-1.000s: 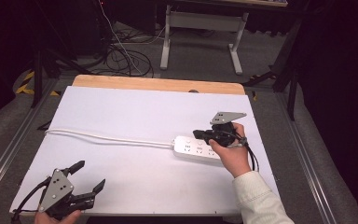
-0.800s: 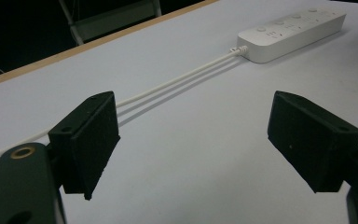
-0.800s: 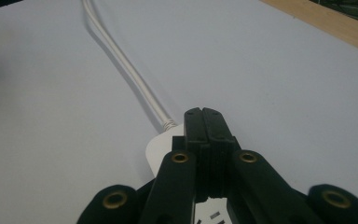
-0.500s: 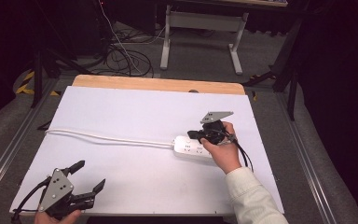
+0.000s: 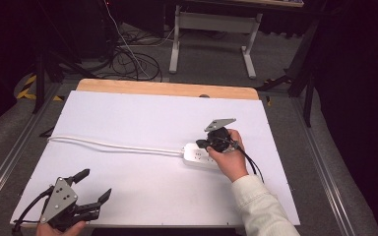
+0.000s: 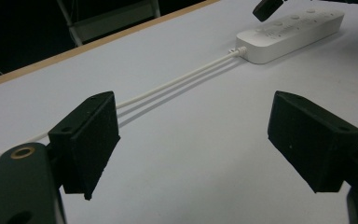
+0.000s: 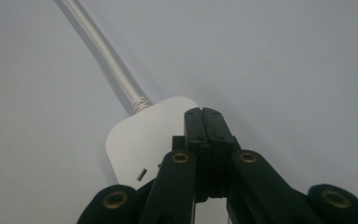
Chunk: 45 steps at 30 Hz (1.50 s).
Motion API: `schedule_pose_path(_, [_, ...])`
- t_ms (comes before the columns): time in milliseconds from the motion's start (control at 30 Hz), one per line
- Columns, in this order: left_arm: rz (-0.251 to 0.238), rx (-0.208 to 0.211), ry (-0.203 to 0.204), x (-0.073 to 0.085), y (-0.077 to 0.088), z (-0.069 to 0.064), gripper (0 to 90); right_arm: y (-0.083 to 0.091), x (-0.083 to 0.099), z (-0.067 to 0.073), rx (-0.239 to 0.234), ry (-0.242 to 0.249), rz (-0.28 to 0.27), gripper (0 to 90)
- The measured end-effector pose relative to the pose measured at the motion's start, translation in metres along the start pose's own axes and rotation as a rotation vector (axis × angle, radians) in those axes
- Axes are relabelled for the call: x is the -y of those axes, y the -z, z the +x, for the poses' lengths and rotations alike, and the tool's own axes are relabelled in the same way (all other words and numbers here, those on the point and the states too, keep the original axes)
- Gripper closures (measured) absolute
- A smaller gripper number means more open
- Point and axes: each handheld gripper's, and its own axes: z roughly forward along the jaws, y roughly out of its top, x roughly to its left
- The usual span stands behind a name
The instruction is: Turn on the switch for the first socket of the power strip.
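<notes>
Two claws: left claw (image 5: 94, 187) spread; right claw's (image 7: 204, 122) own view shows it pressed together above the power strip (image 7: 142, 140).

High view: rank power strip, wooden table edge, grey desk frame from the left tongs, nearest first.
From the left tongs:
1. Power strip, right, mid-table.
2. Wooden table edge, far side of the table.
3. Grey desk frame, on the floor beyond the table.

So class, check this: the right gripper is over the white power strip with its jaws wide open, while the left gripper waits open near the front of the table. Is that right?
Not quite. The right gripper is over the power strip, but its jaws are pressed shut, with nothing between them, as the right gripper view shows. The left gripper does wait open near the table's front edge.
</notes>
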Motion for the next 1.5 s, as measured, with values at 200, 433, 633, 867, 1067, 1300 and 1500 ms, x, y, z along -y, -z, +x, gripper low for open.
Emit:
schedule_pose_path(200, [0.001, -0.001, -0.008, 0.0, 0.0, 0.0, 17.2, -0.005, 0.001, 0.001, 0.017, 0.008, 0.017, 90.0])
schedule_pose_path(433, [0.001, 0.001, -0.001, 0.0, 0.0, 0.0, 17.2, -0.008, 0.003, 0.003, 0.036, 0.018, 0.034, 90.0])
schedule_pose_path(633, [0.0, 0.0, -0.008, 0.0, 0.0, 0.0, 17.2, -0.009, 0.006, 0.004, 0.033, 0.015, 0.025, 90.0])
schedule_pose_path(867, [0.002, 0.001, -0.007, 0.0, 0.0, 0.0, 17.2, -0.009, 0.006, 0.007, 0.053, 0.022, 0.026, 90.0])
schedule_pose_path(1067, [-0.004, -0.002, -0.007, -0.001, 0.0, -0.001, 17.3, -0.01, 0.006, 0.009, 0.065, 0.021, 0.033, 90.0])
schedule_pose_path(1300, [-0.003, -0.002, -0.01, -0.001, 0.0, -0.001, 17.3, -0.011, 0.006, 0.011, 0.072, 0.032, 0.036, 90.0])
schedule_pose_path(1500, [-0.004, -0.004, -0.007, -0.001, 0.001, -0.001, 17.4, -0.011, 0.006, 0.01, 0.071, 0.022, 0.045, 90.0])
